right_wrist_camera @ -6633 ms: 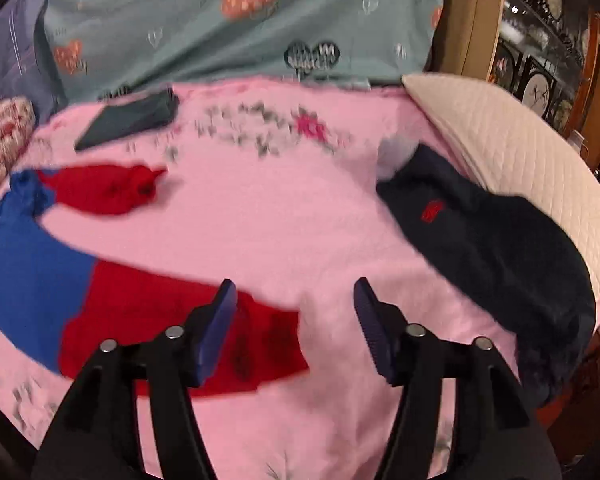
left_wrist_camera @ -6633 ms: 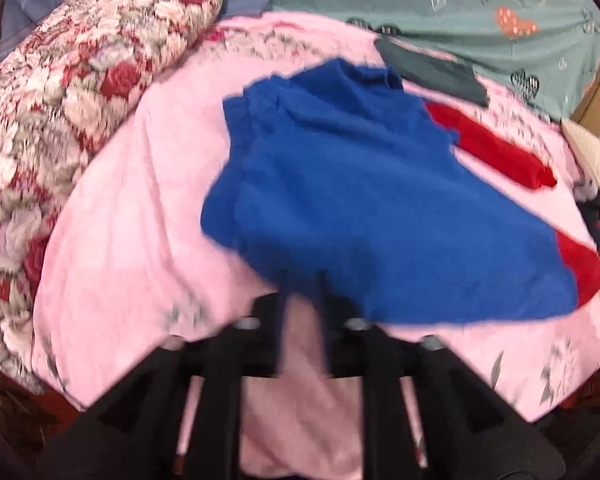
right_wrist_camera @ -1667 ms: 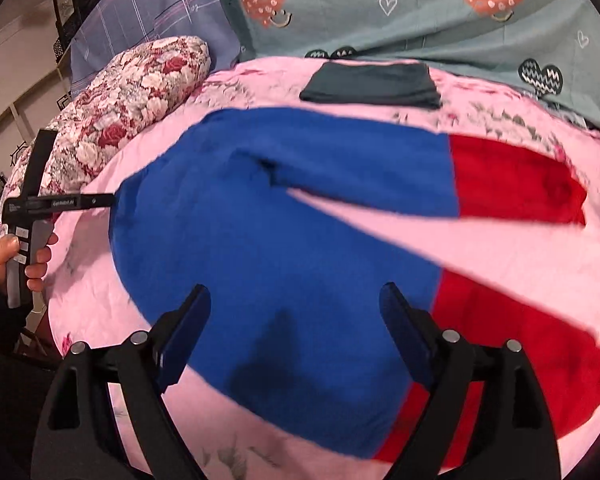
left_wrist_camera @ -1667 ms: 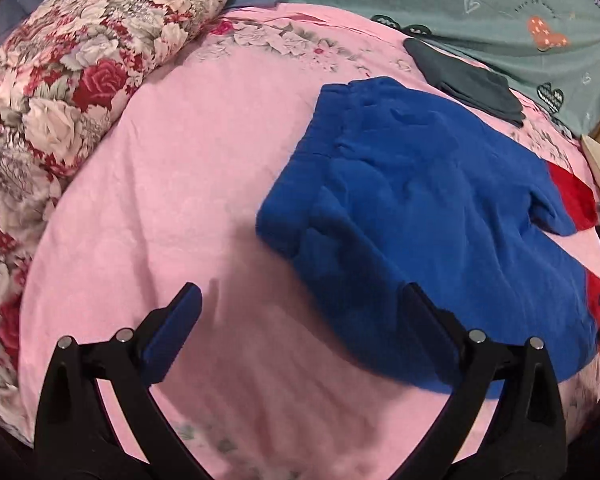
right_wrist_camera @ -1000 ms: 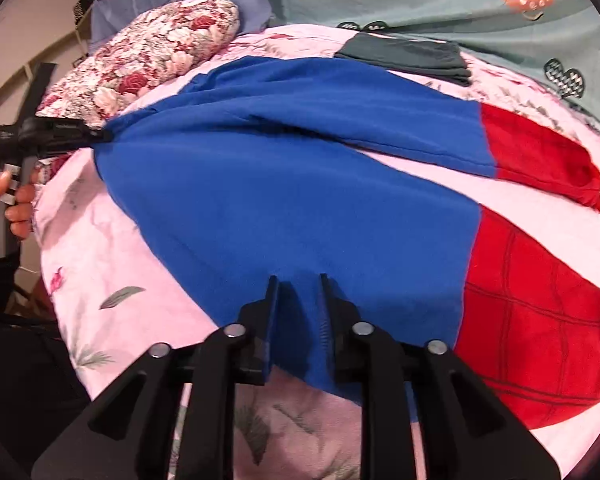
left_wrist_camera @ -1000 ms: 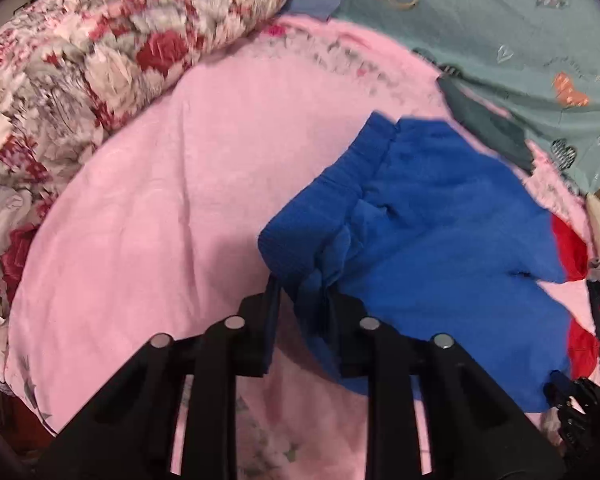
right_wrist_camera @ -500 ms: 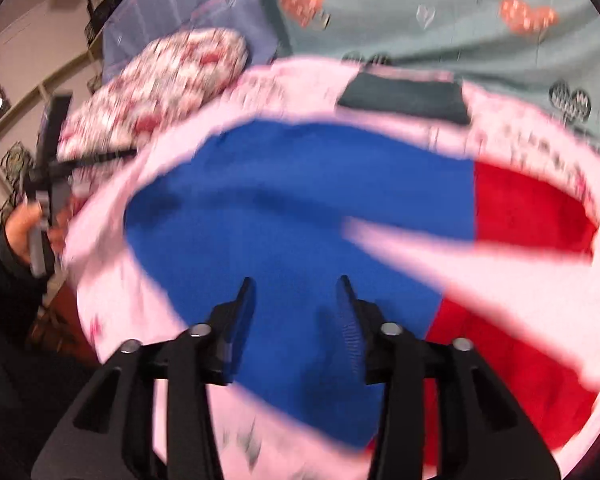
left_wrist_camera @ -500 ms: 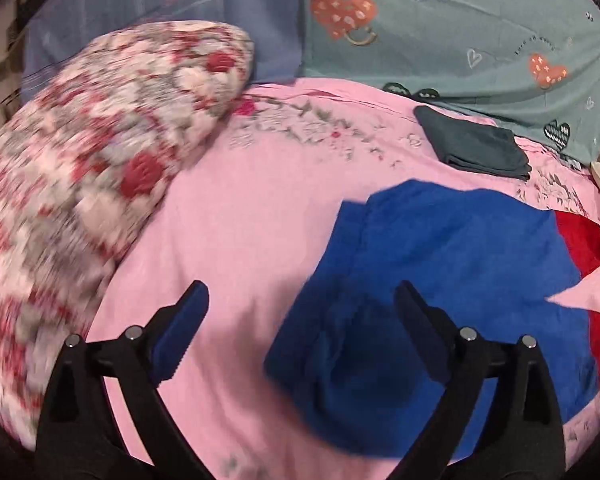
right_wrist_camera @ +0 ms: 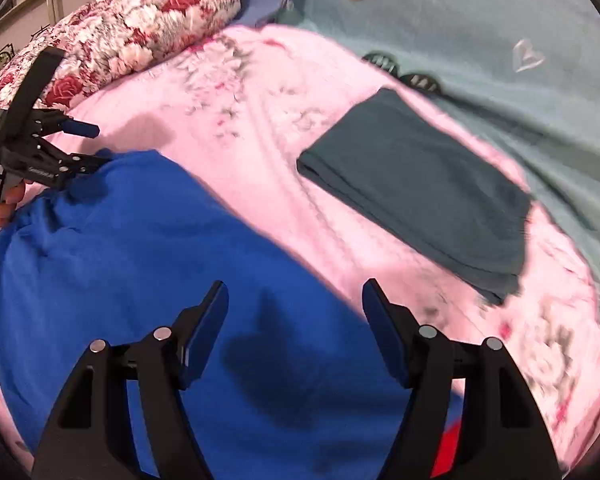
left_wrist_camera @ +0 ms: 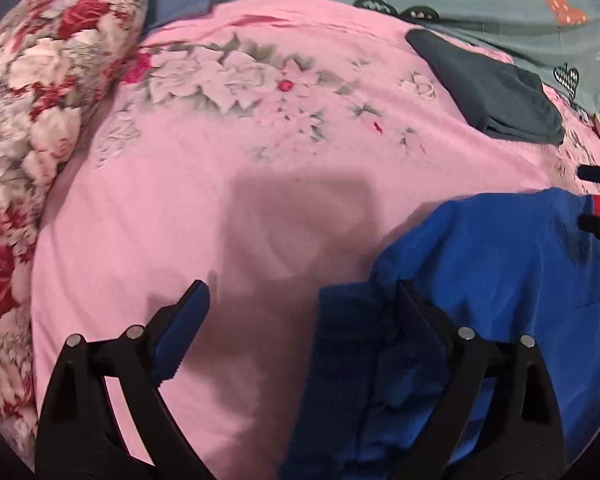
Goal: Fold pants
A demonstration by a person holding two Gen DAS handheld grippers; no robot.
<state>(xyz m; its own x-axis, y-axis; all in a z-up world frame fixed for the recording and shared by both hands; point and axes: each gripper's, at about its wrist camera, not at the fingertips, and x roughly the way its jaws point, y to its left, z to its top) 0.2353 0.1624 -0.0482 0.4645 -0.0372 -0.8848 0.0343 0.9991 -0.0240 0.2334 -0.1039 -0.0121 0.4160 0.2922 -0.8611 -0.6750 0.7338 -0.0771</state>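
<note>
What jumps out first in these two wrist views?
The blue pants with red leg ends, spread across the pink bedspread, fill the lower part of both views. Both hand-held grippers, left and right, hang open over them. A folded dark grey garment lies beyond, and a floral pillow at the left.

The blue fleece pants with red lower legs [left_wrist_camera: 500, 264] are cut off by the lower and right edges past the right jaw in the left wrist view; their near fold is hidden behind that jaw. In the right wrist view the red part [right_wrist_camera: 448, 444] is barely seen behind the right jaw, and the pink floral bedsheet [right_wrist_camera: 560, 360] beyond it is blurred. The folded dark grey garment [right_wrist_camera: 420, 188] ahead of the jaws is smeared at its far end.
</note>
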